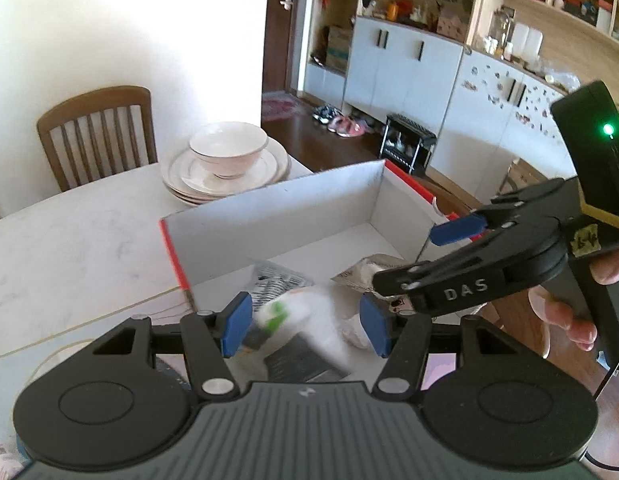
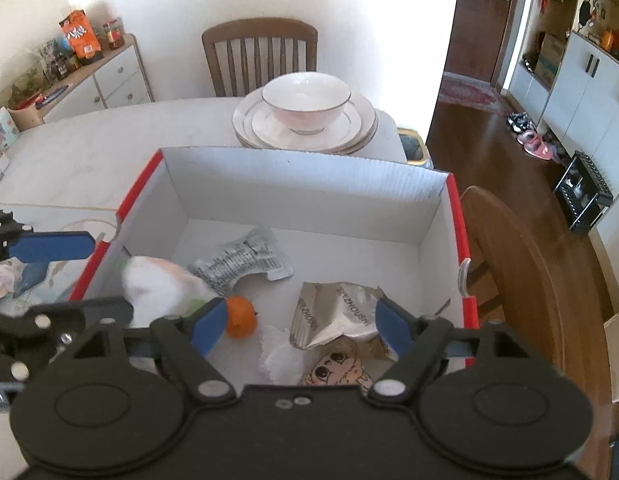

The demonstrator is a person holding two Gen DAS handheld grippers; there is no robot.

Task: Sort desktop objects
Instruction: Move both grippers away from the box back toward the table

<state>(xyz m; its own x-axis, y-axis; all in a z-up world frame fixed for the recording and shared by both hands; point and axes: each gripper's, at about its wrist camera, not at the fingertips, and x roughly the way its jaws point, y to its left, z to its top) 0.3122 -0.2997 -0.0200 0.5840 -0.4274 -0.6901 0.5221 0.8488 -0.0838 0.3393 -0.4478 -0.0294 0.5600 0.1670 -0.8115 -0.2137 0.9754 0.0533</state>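
Note:
A red-edged white cardboard box (image 2: 309, 184) stands on the table; it also shows in the left wrist view (image 1: 277, 208). Inside lie a silver printed wrapper (image 2: 245, 260), a small orange (image 2: 240, 316), a silver snack bag (image 2: 333, 316), a cartoon-face packet (image 2: 341, 372) and white tissue (image 2: 277, 352). A blurred white packet with green and orange marks (image 2: 157, 284) is in the air at the box's left side, also between my left fingers (image 1: 297, 312). My left gripper (image 1: 305, 324) is open. My right gripper (image 2: 297, 326) is open over the box, empty.
A bowl on stacked plates (image 2: 305, 116) stands behind the box. A wooden chair (image 2: 261, 56) is at the far side, another chair back (image 2: 521, 264) at the right. Crumpled wrappers (image 2: 5, 280) lie left of the box. A sideboard (image 2: 109, 76) stands at the far left.

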